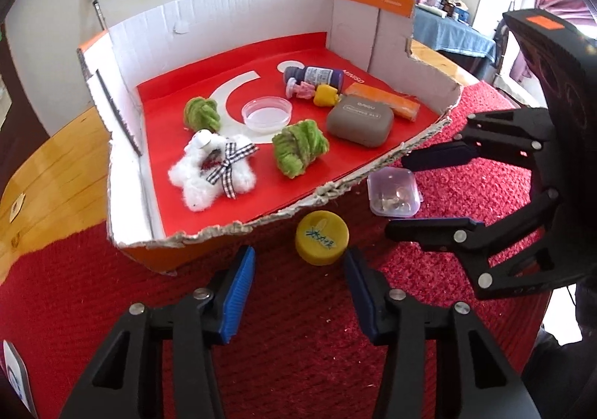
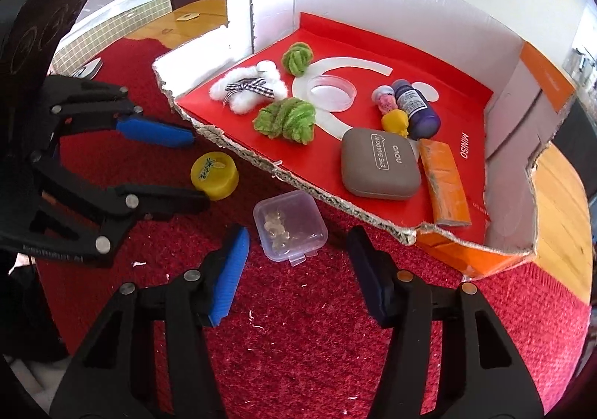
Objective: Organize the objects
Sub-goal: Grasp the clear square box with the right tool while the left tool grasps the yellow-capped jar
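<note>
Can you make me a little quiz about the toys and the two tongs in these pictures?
1. True or false: the yellow bottle cap lies inside the cardboard box.
2. Which thing sits between the pads of the right tongs? A. grey eye shadow case B. small clear plastic box C. purple paint bottle
3. Fill in: the two fuzzy pipe-cleaner balls in the box are coloured ____.

Key
1. False: it lies on the red cloth, in front of the left tongs.
2. B, not yet pinched.
3. Green.
</note>
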The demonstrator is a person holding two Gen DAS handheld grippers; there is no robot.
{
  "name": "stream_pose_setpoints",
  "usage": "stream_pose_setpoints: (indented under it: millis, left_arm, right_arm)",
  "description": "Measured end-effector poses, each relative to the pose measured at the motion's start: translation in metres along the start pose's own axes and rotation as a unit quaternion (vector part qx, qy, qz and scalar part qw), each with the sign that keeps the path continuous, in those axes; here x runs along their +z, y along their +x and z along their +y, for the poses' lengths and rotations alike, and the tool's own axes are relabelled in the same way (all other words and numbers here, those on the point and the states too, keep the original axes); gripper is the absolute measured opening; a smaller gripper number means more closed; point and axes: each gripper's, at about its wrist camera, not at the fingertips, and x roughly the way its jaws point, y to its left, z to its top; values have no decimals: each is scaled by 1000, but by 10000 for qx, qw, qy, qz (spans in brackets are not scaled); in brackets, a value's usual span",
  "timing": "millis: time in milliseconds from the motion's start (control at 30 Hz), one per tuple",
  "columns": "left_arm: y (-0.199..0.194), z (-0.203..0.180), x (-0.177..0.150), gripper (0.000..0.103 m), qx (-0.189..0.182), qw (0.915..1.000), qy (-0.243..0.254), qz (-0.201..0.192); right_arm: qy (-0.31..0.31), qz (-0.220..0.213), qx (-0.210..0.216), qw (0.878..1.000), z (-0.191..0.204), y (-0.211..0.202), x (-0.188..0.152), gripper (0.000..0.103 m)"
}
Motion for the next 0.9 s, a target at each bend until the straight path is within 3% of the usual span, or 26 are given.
stream_pose_setpoints:
  millis: [467, 533, 633, 900]
  left_arm:
    - [5, -2, 6, 43, -396, 9980, 495, -43]
    - [6, -2, 6, 38, -449, 9975, 548, -79]
    - [6, -1, 6, 32, -545, 9970, 539, -123]
    - [-13, -5, -2, 32, -628, 9966, 369, -379]
  right_arm:
    - [-324, -19, 344, 9989, 1, 4, 3, 48]
    - [-393, -40, 384, 9985, 2, 4, 3, 43]
    - [-431, -86, 525, 9977, 1, 5, 3, 35]
    - [-116, -256, 612, 9977, 3, -9, -6, 35]
